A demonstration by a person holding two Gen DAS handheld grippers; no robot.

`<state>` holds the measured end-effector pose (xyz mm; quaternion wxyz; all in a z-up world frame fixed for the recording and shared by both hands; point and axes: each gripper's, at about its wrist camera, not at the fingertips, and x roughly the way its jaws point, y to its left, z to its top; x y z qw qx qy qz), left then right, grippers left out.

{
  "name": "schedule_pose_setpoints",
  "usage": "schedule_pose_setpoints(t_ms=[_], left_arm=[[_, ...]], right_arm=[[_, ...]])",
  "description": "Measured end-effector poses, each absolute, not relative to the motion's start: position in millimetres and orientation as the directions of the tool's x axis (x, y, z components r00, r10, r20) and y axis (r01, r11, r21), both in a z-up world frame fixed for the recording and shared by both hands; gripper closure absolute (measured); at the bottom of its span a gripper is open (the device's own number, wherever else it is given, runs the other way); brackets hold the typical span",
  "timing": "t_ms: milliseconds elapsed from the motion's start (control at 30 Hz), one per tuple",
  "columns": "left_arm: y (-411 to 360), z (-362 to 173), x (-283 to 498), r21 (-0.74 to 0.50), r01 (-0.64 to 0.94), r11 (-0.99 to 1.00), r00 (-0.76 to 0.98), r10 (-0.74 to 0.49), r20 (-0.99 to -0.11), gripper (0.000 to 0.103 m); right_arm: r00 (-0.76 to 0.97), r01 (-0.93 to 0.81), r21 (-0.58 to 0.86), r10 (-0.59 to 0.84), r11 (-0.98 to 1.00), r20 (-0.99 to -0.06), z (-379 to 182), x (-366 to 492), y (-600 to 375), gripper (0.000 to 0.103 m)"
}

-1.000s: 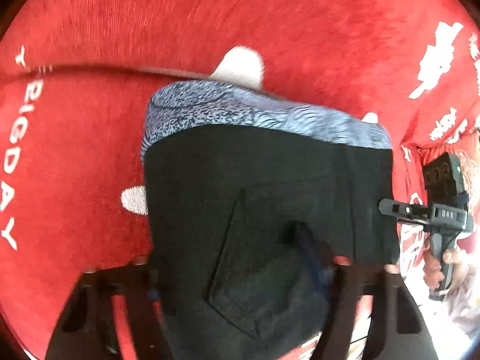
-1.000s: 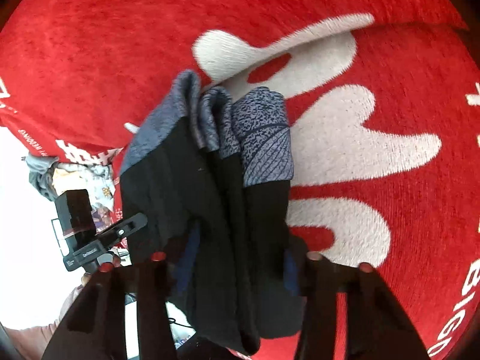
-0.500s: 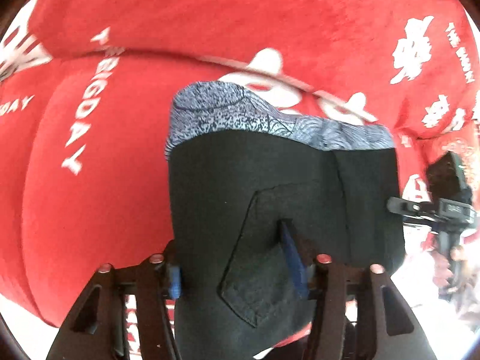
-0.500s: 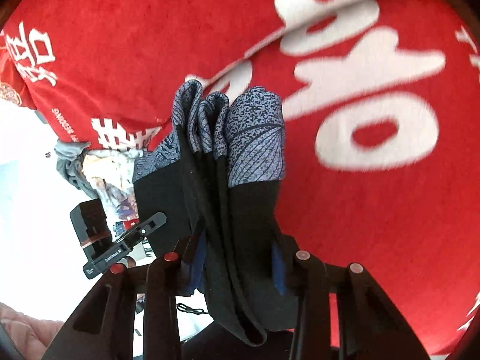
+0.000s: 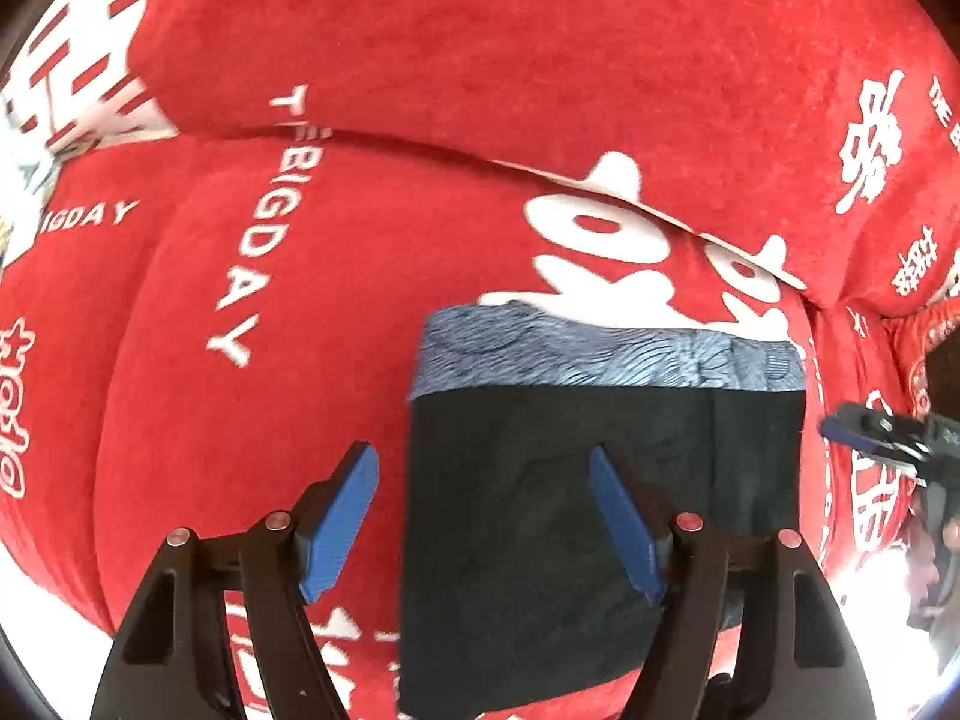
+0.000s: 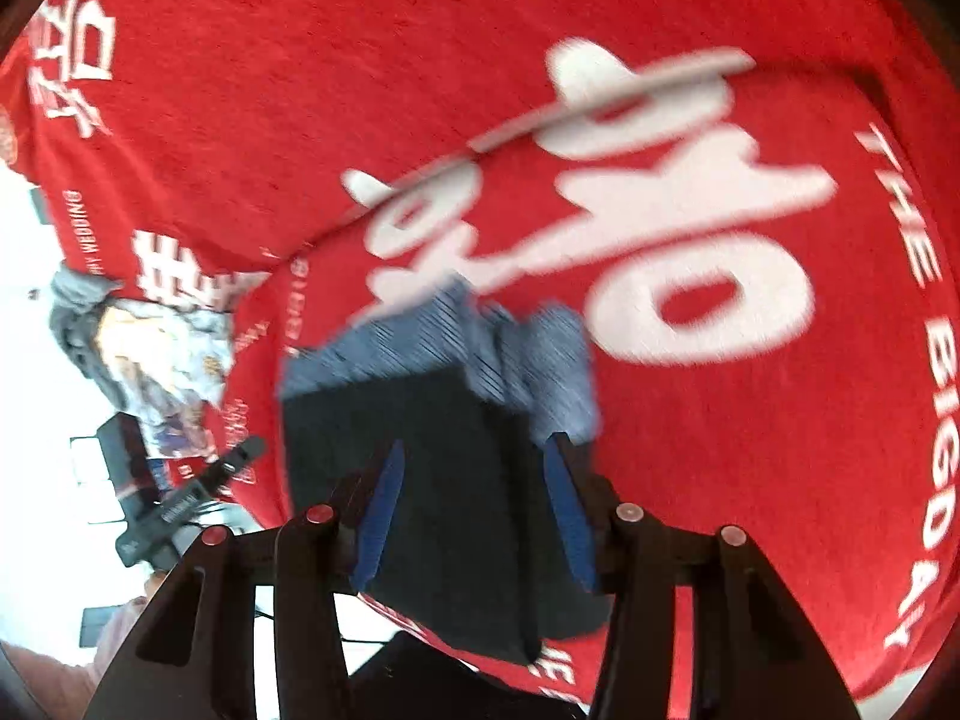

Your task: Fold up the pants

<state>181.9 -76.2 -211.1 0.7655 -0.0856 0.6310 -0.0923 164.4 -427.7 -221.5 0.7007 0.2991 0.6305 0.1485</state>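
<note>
The folded black pants [image 5: 600, 480], with a blue-grey patterned waistband [image 5: 600, 354] at the far end, lie flat on the red cloth [image 5: 420, 60]. My left gripper [image 5: 483, 519] hovers above their left part. Its jaws are opening, and the blue pads [image 5: 342, 516] stand clear of the fabric. In the right wrist view the pants [image 6: 456, 438] show as a thick bundle under my right gripper [image 6: 474, 516]. Its jaws are opening too, with the fabric between the pads but not pinched. The right gripper [image 5: 882, 438] sits just off the pants' right edge, and the left gripper [image 6: 180, 504] appears at the lower left.
The red cloth [image 6: 420, 90] carries large white lettering and has a raised fold running across it behind the pants. A heap of grey and printed clothes [image 6: 138, 354] lies at its left edge. A hand [image 6: 120, 630] holds the left gripper's handle over bright white floor.
Both grippers have let go of the pants and widened their jaws. They have drawn back and up, so the pants look smaller and now rest on the red cloth.
</note>
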Motion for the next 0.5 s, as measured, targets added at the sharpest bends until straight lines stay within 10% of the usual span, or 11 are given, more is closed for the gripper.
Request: schedule_pose_setpoints(t_ms=[67, 167, 500], left_arm=[[-87.2, -218.7, 184.5, -0.245, 0.044, 0.969, 0.178, -0.248, -0.952, 0.029], [-94.3, -228.4, 177.2, -0.224, 0.053, 0.973, 0.162, -0.23, -0.96, 0.029], [-94.0, -234.8, 155.6, -0.129, 0.039, 0.991, 0.086, -0.132, -0.988, 0.025]], right_arm=[[0.129, 0.149, 0.584, 0.57, 0.798, -0.811, -227.5, 178.5, -414.5, 0.054], [0.042, 0.143, 0.543, 0.543, 0.828, -0.839, -248.7, 190.3, -402.6, 0.093], [0.024, 0.143, 0.409, 0.41, 0.901, -0.912, -251.4, 161.3, -416.2, 0.098]])
